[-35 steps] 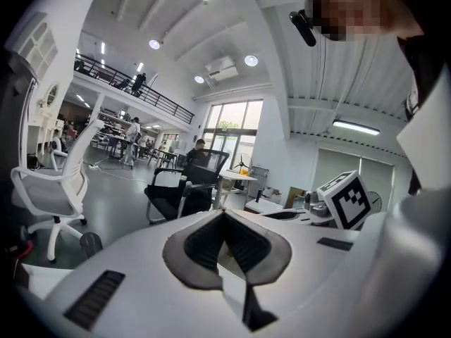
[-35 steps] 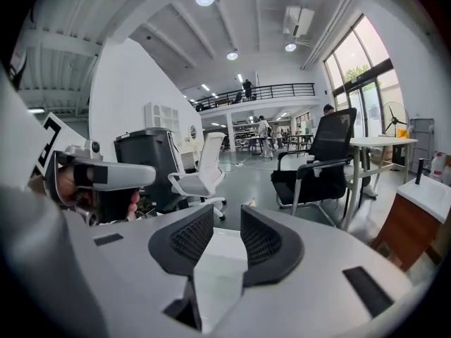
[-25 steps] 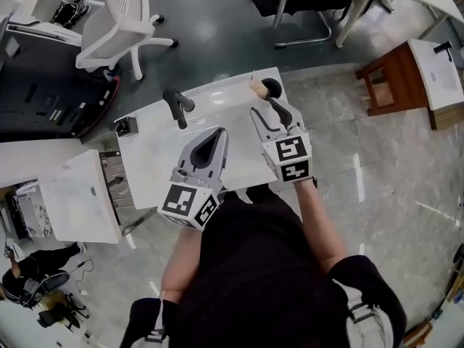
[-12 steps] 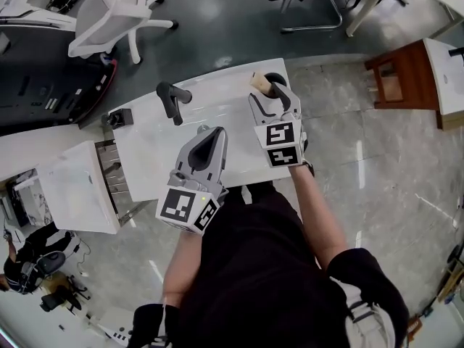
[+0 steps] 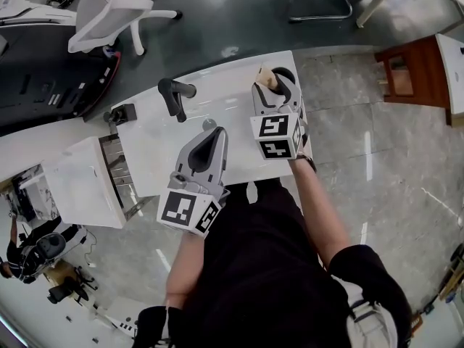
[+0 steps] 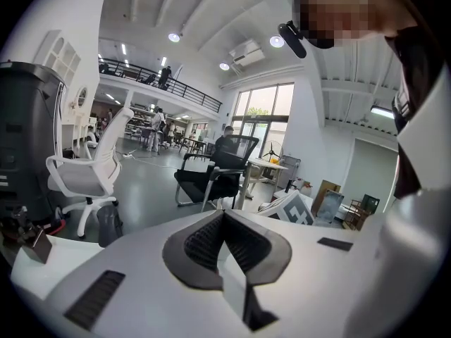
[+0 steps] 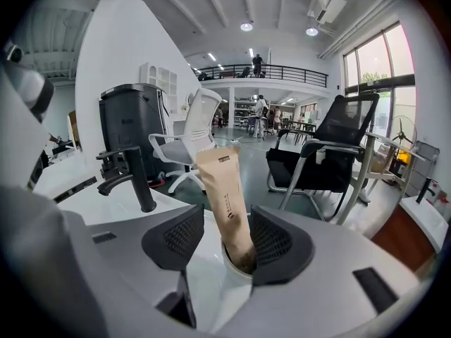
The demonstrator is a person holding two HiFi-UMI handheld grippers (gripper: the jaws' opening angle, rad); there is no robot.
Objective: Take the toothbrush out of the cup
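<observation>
The toothbrush, in a tall brown paper sleeve (image 7: 227, 203), stands tilted in a white cup (image 7: 236, 267) at the far right corner of the white counter (image 5: 217, 114). In the head view only the sleeve's top (image 5: 262, 77) and the cup's dark mouth (image 5: 284, 73) show. My right gripper (image 7: 227, 236) (image 5: 274, 87) has a jaw on each side of the sleeve, just above the cup rim. Its jaws are closing, with a gap still showing at the left pad (image 7: 184, 235). My left gripper (image 6: 224, 220) (image 5: 209, 138) hovers over the counter's near side, shut and empty.
A black faucet (image 5: 174, 96) (image 7: 134, 174) rises from the counter left of the cup. A small black fitting (image 5: 123, 113) sits at the counter's left edge. White office chair (image 5: 109, 6), black chair (image 7: 331, 160) and a wooden stool (image 5: 404, 69) stand on the floor beyond.
My right gripper has come forward and down until its jaws straddle the sleeved toothbrush at the cup. The left gripper has barely moved.
</observation>
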